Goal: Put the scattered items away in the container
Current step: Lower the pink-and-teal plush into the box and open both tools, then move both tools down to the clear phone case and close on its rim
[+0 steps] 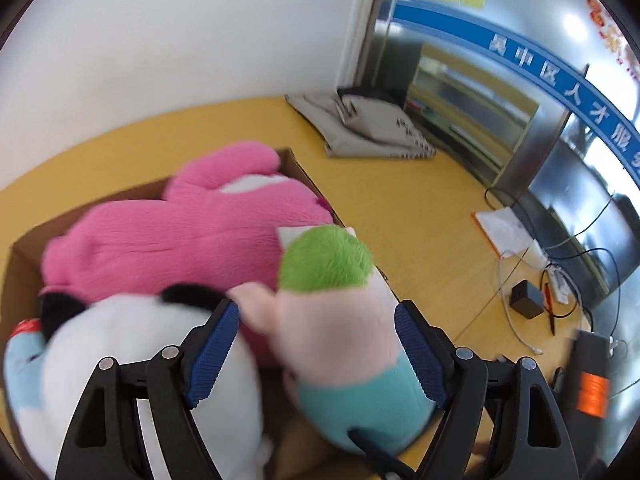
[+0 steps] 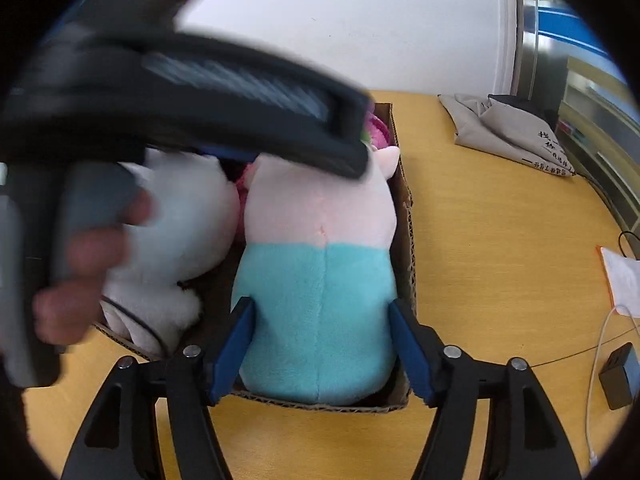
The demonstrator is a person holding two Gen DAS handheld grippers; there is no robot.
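Note:
A cardboard box [image 1: 298, 170] [image 2: 409, 240] stands on the yellow table. It holds a pink plush [image 1: 192, 232], a white plush with black ears [image 1: 140, 360] [image 2: 188, 208], and a pig plush [image 1: 332, 336] [image 2: 316, 300] with a green cap [image 1: 324, 260] and a teal body. My left gripper [image 1: 316, 306] is open around the pig's head, its left pad clear of it. My right gripper [image 2: 320, 305] is open, its tips flanking the teal body with no squeeze showing. In the right wrist view one of the left gripper's fingers [image 2: 248, 80] crosses above the box, held by a hand [image 2: 92, 256].
Folded grey cloth bags [image 1: 372, 128] [image 2: 516, 132] lie at the far side of the table. Papers [image 1: 504, 228] [image 2: 624, 280], a black adapter [image 1: 526, 296] [image 2: 618, 372] and loose cables [image 1: 516, 320] sit to the right. Bare yellow tabletop [image 2: 500, 240] lies between them and the box.

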